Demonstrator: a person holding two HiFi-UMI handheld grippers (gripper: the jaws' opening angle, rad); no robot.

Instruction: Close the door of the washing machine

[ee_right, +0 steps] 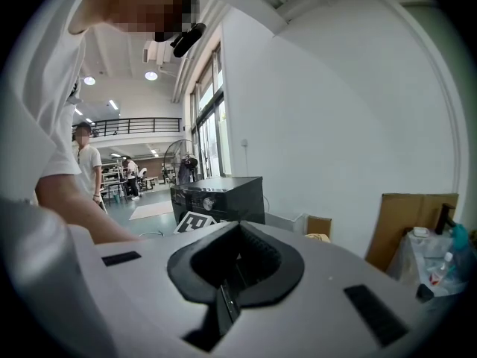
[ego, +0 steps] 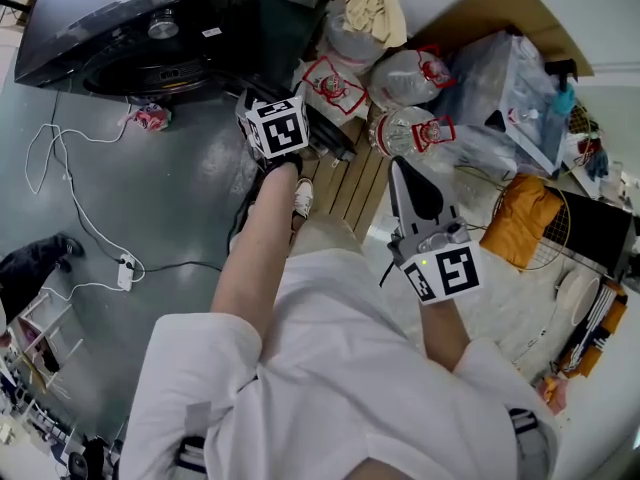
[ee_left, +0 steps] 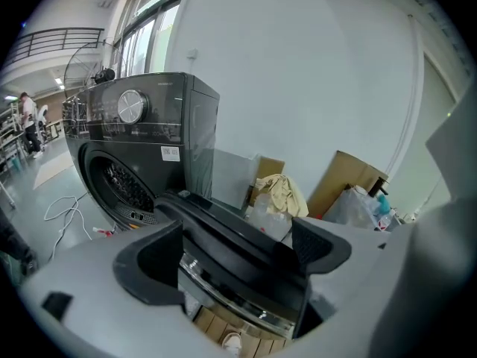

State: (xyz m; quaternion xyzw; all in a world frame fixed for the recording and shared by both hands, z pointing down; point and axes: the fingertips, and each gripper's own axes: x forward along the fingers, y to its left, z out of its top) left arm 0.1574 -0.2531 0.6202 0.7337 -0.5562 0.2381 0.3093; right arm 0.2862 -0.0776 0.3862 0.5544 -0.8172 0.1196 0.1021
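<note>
Engagement of the door looks like the step in hand: the left gripper has its dark fingers spread wide. The free edge of the round, dark glass-and-chrome washing machine door runs across the gap between them, though I cannot tell whether either finger presses on it. Beyond the fingers and to their left stands the black front-loading washing machine with its drum opening uncovered, so the door hangs well open and the task seems barely begun. The right gripper sits well apart from the door, its fingers pressed together on nothing. The next move, as I judge it, calls for either nipping the rim or simply pushing with one finger. The door then has to sweep in an arc about its hinge toward the opening ahead and left of the fingers, with a firm press at the end so the latch catches. One risk is the fingers sliding off the smooth curved rim mid-swing.
</note>
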